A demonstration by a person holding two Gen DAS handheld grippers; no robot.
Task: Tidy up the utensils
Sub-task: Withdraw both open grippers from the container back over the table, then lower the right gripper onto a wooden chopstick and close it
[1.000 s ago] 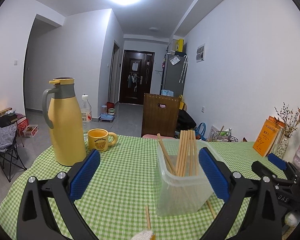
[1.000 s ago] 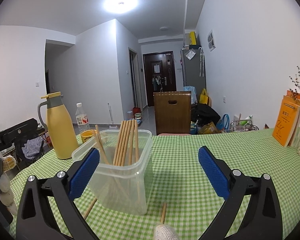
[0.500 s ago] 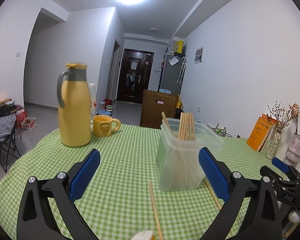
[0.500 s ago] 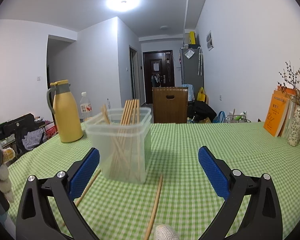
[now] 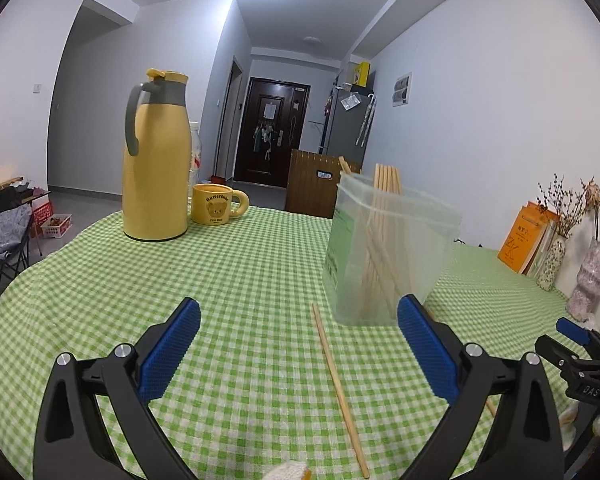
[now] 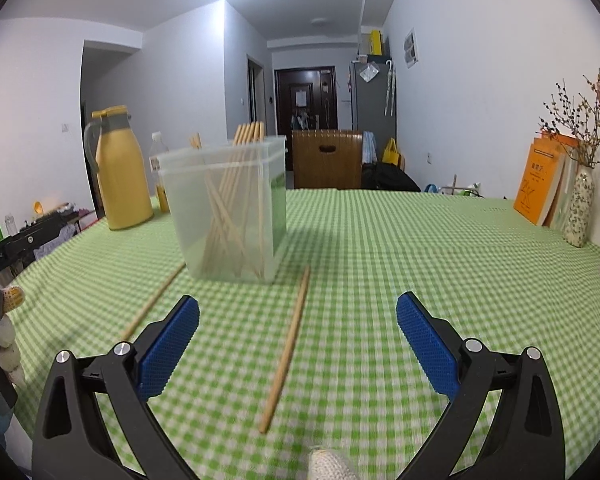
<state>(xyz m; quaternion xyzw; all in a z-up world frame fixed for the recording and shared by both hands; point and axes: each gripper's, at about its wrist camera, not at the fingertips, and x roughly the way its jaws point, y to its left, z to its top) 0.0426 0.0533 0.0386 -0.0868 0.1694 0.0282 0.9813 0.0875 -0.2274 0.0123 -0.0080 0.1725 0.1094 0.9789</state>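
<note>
My left gripper [image 5: 299, 350] spread, right gripper [image 6: 298, 348] spread, 2 loose chopsticks [image 6: 287, 354] just before clear container [image 6: 228, 212], both untouched.

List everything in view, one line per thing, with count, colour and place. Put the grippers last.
plastic container: one, clear, upright on the table.
chopsticks in the container: a bundle, count unclear, light wood, leaning inside.
loose chopsticks: two, light wood, flat on the cloth on either side of the container's front.
tablecloth: one, green and white check, covering the table.
thermos jug: one, yellow with grey handle, far left of the table.
mug: one, yellow with a bear, beside the jug.
bottle: one, clear, behind the jug.
books: a few, orange, against the right wall.
vases: two, patterned and pinkish, with dried flowers, by the books.
chair: one, brown wood, at the table's far side.
left gripper: blue pads, open, empty.
right gripper: blue pads, open, empty.
</note>
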